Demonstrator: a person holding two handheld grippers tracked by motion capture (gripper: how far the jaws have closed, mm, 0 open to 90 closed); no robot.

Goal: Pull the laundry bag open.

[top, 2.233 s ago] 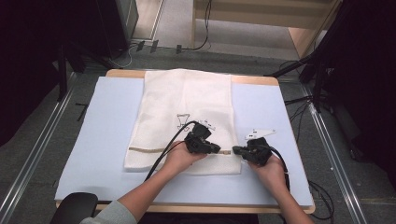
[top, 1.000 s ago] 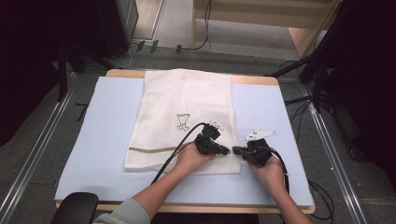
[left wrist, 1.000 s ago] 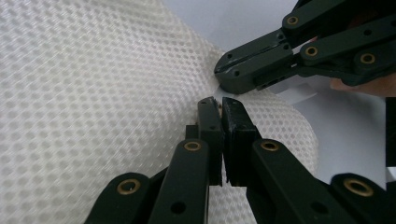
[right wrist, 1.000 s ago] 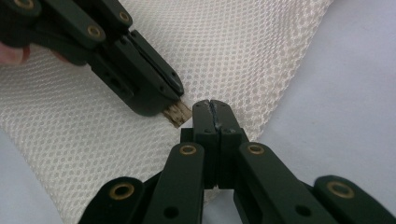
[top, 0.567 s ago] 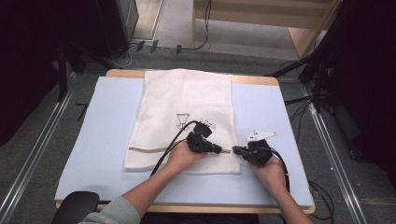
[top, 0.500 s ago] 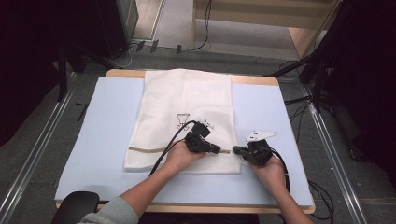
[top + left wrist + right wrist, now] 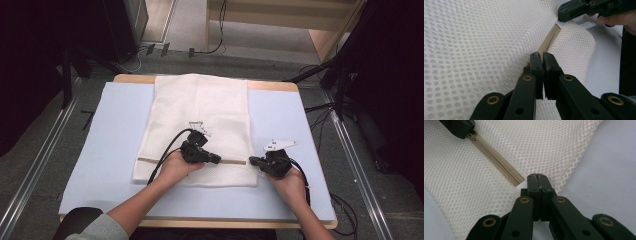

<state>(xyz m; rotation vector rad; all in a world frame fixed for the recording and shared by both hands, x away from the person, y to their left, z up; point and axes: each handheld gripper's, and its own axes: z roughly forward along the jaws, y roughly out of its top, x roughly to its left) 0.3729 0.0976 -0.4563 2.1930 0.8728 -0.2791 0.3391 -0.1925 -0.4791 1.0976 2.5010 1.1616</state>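
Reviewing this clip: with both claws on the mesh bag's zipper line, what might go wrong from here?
1. The left claw is shut at the zipper; what it pinches is hidden, so it may slip off.
2. The right claw is shut at the zipper's end near the edge of the mesh bag; that small bite could pull free under tension.
3. The mesh bulges beside the zipper and might snag in it.
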